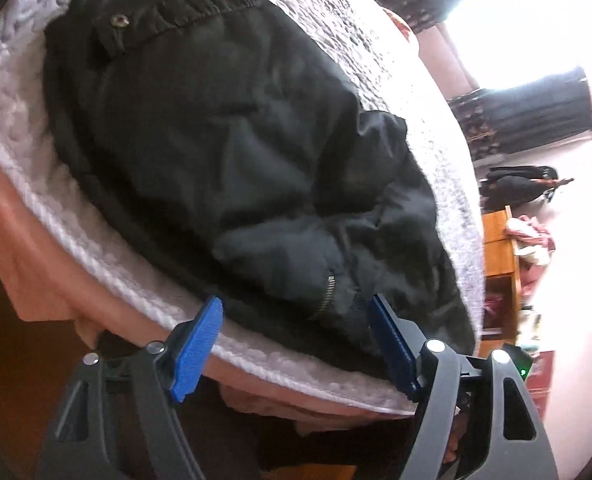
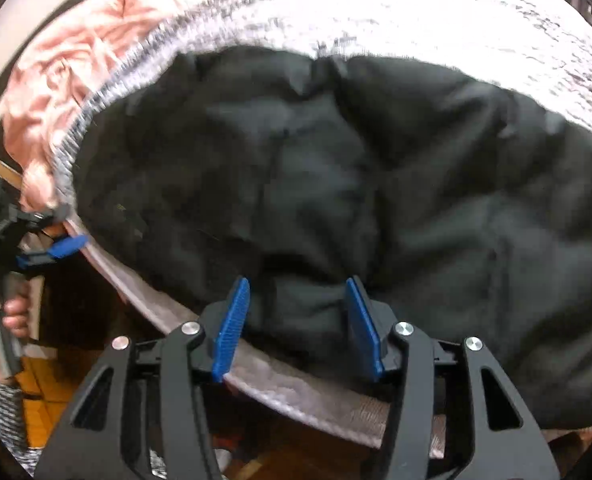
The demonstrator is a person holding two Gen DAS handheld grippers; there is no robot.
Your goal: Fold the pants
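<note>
Black pants lie bunched on a grey-white textured blanket spread over a bed, near its front edge; a pink sheet shows beyond the blanket at the far left of the right wrist view and under the blanket's edge in the left wrist view.

Left claw: tilted downward toward the bed edge, its view rolled so that the bed runs diagonally. Its 2 blue pads stand wide apart, released, with nothing pressed between them. A zippered part of the pants, with a short metal zipper, lies just ahead of the pads, near the blanket's edge. The waistband with 2 buttons lies at the far end of the garment in this view.

Right claw: pointed steeply down over the front edge of the bed. Its 2 blue pads are parted, and a fold of the black fabric sits between them; the pads do not appear to press it, so the claw reads as released. The frames are blurred, so contact with the inner faces cannot be ruled out.

In the right wrist view the left claw appears at the far left, beside the bed's edge, and a hand grips its handle below.

A wooden shelf unit with clothing on it stands beyond the bed at the right of the left wrist view.
</note>
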